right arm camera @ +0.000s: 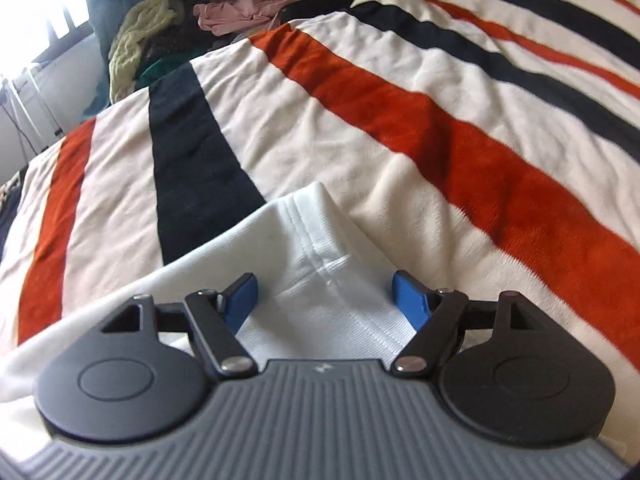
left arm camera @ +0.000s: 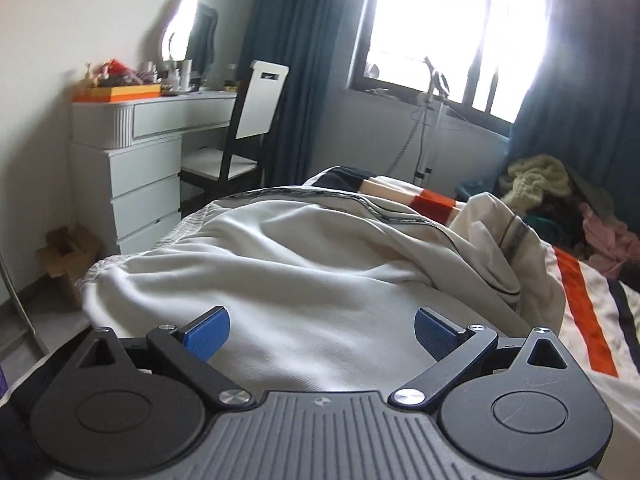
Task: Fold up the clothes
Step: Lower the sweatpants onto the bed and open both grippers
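Cream fabric of a white garment (left arm camera: 280, 264) lies bunched on the striped bed (left arm camera: 584, 312) under the left claw (left arm camera: 322, 330), whose blue pads gape wide, gripping nothing. Right view: the right claw (right arm camera: 325, 297) is spread around a seamed corner of cloth (right arm camera: 316, 264), not pinching it.

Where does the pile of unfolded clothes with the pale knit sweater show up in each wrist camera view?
Left wrist view: the clothes pile sits at the right edge, beyond the white garment.
Right wrist view: the pile lies top left, past the bed.
Shared landmark: the striped blanket.
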Demonstrator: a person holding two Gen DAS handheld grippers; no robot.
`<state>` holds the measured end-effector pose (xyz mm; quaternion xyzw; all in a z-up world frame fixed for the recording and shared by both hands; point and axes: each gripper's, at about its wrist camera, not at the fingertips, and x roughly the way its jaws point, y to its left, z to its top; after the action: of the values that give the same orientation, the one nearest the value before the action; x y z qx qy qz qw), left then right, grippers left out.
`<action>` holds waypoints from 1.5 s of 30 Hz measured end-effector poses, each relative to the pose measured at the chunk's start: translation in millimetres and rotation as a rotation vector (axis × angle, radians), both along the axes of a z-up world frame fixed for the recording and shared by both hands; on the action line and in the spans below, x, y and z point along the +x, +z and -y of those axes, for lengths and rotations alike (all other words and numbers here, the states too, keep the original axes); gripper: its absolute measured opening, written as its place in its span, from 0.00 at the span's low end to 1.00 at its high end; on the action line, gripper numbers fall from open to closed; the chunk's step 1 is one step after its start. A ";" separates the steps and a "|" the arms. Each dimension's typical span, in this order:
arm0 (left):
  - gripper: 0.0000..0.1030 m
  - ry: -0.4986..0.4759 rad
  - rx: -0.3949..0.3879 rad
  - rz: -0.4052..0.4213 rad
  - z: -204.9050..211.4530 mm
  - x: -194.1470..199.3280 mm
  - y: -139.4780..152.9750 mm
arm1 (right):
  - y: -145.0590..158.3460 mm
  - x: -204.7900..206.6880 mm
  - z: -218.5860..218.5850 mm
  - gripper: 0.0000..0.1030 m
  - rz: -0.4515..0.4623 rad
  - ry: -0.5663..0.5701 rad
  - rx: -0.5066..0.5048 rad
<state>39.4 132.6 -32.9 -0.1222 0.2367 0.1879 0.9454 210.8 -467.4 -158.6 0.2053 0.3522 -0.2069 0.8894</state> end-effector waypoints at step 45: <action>0.96 -0.352 0.224 -0.005 77.6 5.5 -13.3 | 134.7 -100.1 -144.9 0.74 0.493 0.189 -0.013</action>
<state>44.9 55.0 -46.2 0.0273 0.2342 0.0452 0.9707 110.7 -322.5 -23.9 0.2099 0.1409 -0.0687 0.9651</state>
